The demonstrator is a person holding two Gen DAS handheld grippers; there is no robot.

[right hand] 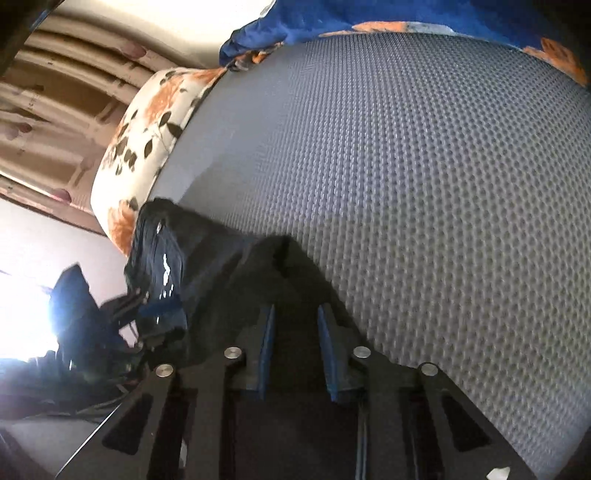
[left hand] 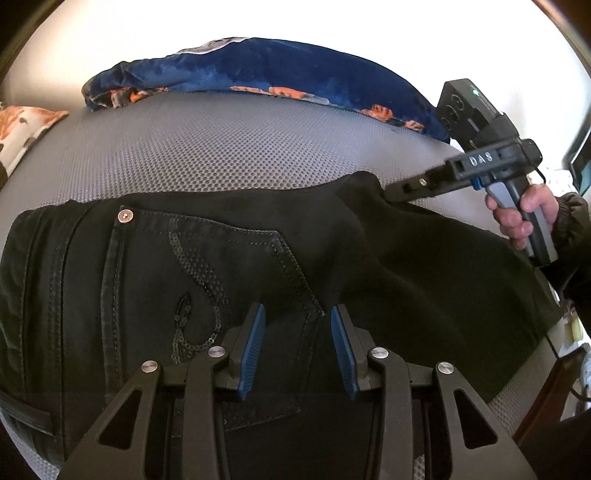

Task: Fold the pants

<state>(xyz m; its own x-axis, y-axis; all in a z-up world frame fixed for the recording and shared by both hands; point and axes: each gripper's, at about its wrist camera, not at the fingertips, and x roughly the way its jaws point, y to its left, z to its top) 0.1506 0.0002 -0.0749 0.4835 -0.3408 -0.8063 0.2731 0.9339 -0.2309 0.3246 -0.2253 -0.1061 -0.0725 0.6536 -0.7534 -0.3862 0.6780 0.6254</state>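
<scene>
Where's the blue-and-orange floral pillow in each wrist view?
Left wrist: the blue-and-orange floral pillow lies along the top centre, at the far edge of the grey mesh mattress, beyond the black jeans.
Right wrist: only its lower edge shows, along the top from centre to right.
Shared landmark: the white floral cushion, far left in the left view, upper left in the right view.

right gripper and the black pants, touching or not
Touching. In the left wrist view the right gripper has its tip pressed into the far edge of the black denim pants, the cloth pulled to a peak there.
</scene>
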